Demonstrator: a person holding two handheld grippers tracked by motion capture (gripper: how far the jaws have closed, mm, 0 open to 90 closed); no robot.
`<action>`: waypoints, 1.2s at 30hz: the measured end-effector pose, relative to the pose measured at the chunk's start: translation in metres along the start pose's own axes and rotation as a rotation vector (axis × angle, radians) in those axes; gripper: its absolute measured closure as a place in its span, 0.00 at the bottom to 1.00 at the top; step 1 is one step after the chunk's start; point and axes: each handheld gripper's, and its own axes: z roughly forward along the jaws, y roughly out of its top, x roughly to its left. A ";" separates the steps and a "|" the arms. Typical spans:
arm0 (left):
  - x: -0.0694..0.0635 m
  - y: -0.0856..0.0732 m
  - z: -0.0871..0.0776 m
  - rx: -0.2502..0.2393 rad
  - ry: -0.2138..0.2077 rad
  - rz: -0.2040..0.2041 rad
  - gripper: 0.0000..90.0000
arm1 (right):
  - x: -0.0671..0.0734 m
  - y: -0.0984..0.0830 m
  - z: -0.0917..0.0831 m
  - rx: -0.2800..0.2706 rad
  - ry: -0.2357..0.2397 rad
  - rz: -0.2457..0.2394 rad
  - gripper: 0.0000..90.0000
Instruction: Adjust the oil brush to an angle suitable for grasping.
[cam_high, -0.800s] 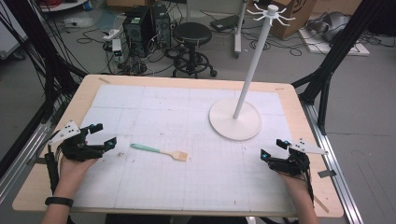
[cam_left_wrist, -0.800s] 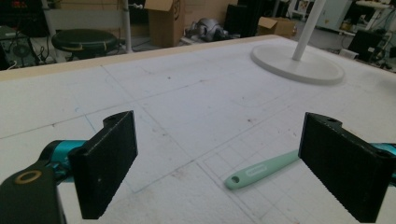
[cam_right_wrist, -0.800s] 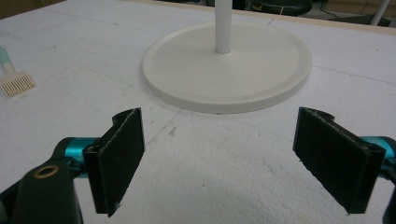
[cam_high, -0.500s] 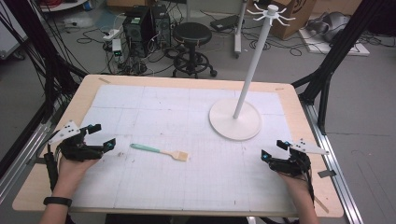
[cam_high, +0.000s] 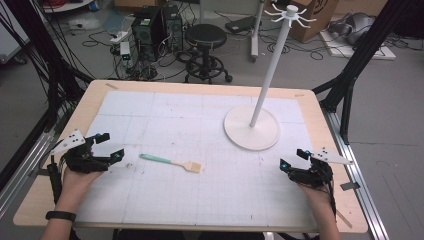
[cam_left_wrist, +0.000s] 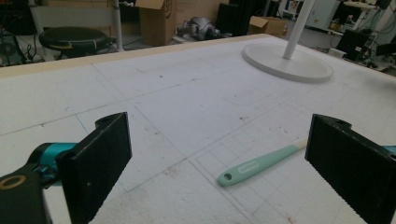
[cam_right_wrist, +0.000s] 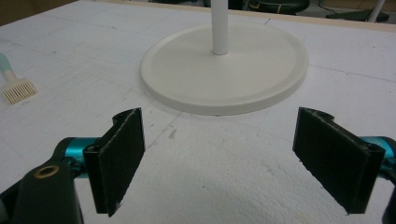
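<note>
The wooden table (cam_high: 90, 107) carries a white gridded foam mat (cam_high: 200, 200) that covers nearly all of it, leaving a tan border on every side. On the mat's far right stands a white stand (cam_high: 251, 127): a flat round base with a raised rim and a slim smooth pole rising from its middle to a crown of small hooks. A brush (cam_high: 171, 163) lies flat near the mat's centre left, its long axis running left to right and slightly toward the person; the mint-green handle (with a hole at its end) points at the left gripper (cam_high: 111, 146), the pale bristled head toward the right. Both grippers rest near the side edges, well apart from the brush and stand. The left gripper's black ridged jaws gape wide with nothing between them; the right gripper (cam_high: 292, 159) is likewise spread wide and empty. Broad bare mat lies between the two hands.
</note>
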 end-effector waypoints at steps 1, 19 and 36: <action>0.000 0.000 0.000 0.000 0.000 0.000 0.09 | 0.000 0.000 0.000 0.000 0.000 0.000 0.18; -0.003 0.001 -0.003 0.015 0.004 0.029 0.09 | 0.003 0.005 0.002 -0.011 0.032 -0.013 0.20; -0.003 0.001 -0.003 0.010 -0.001 0.028 0.10 | 0.005 0.008 0.002 -0.024 0.088 -0.022 0.24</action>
